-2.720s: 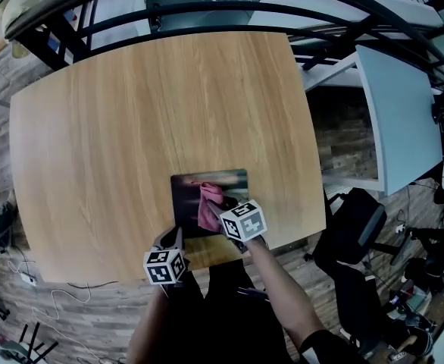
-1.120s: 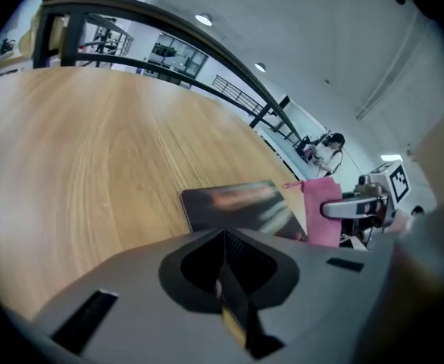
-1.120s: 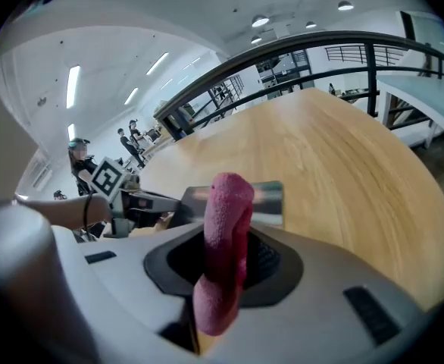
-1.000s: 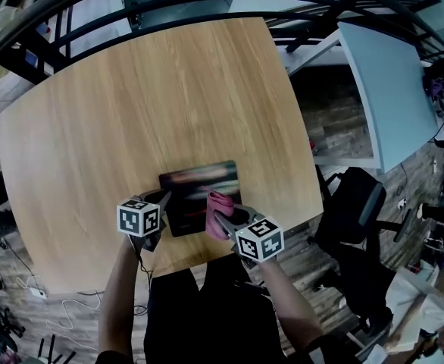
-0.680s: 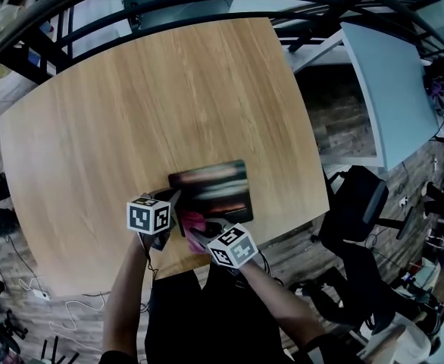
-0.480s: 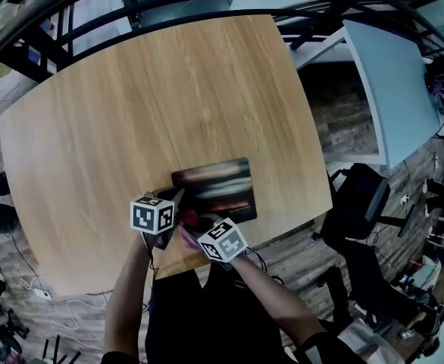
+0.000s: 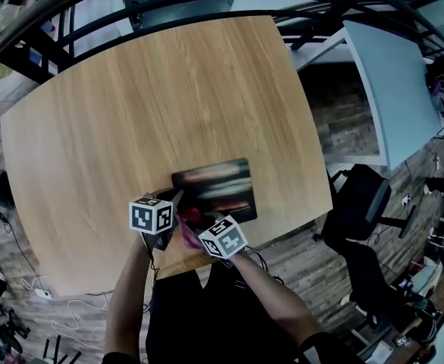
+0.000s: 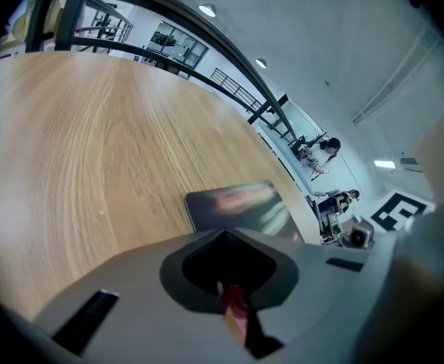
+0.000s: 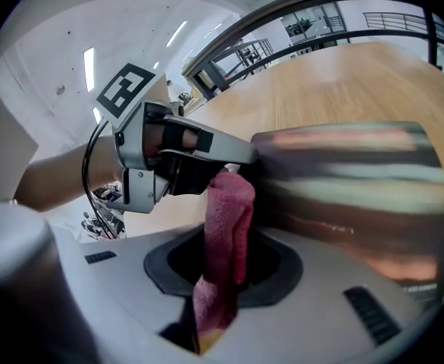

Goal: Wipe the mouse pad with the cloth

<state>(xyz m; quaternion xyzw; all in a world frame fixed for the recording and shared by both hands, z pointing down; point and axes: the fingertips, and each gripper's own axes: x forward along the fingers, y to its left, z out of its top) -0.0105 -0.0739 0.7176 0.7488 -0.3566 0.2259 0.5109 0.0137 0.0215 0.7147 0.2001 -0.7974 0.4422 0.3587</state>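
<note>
Two claws, both mine, sit close together at the near edge of the tabletop [image 7: 154,97], by the near left corner of the mouse pad [image 7: 218,184]. My right claw [image 7: 198,221] is clamped on the cloth [image 7: 186,232]. In the right gripper view the pink cloth rises from between that claw's jaws as a folded strip, nearly upright. Its top end is just beside the pad's corner and the tips of my left claw [image 9: 233,161].

My left claw [image 7: 175,198] has its jaws drawn together with no gap between them. In the left gripper view a small red sliver shows in the seam close to the camera, and I cannot tell what it is. The tips point at the near edge of the mouse pad [image 8: 241,207], which runs out of sight behind them. From the right gripper view those tips reach the pad's corner, but I cannot tell whether they pinch it or only rest on it.

The mouse pad is dark with blurred streaks of pink and pale colour. It lies flat on the wooden tabletop, close to the near edge and a little right of the middle. In the head view the cloth shows between my two marker cubes, the left cube [image 7: 151,215] and the right cube [image 7: 222,237], at the pad's near left edge. A black chair [image 7: 354,211] stands on the floor to the right of the tabletop.
</note>
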